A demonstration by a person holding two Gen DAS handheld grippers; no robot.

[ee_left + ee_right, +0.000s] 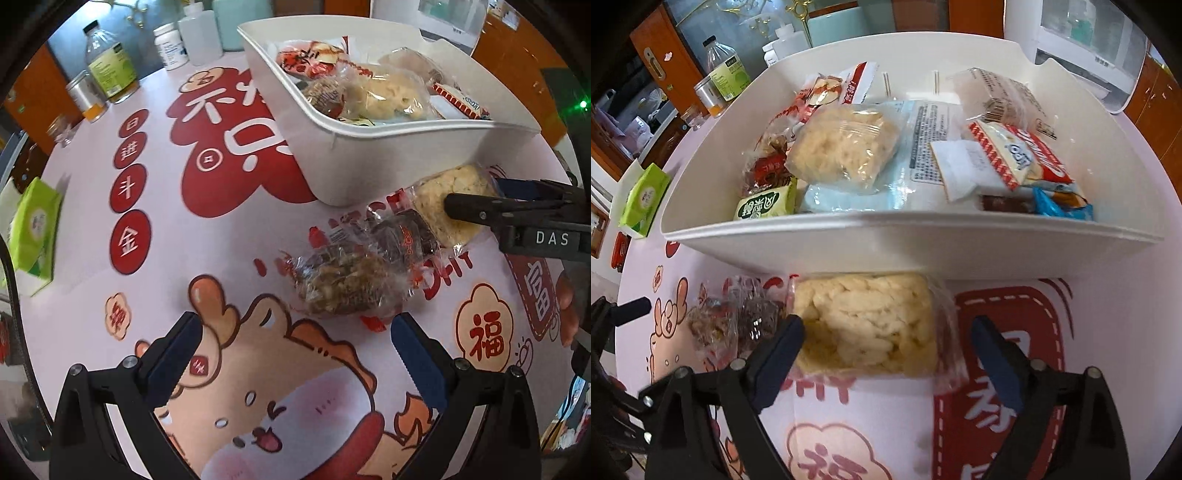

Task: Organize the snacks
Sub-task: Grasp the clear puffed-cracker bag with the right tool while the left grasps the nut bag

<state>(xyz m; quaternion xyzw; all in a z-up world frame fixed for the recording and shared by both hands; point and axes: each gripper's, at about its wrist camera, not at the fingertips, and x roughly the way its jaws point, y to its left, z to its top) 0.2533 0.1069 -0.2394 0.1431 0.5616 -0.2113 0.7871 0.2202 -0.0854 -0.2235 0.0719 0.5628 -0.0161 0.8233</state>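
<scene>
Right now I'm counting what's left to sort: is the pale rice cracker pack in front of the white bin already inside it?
No: the pale rice cracker pack lies on the tablecloth outside the white bin, between the right hand-held gripper's open fingers.

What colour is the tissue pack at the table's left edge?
Bright green with a white label; the tissue pack shows sharpest in the right wrist view.

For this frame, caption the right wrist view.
Open right gripper straddling a wrapped pale rice cracker lying before the snack-filled white bin.
</scene>
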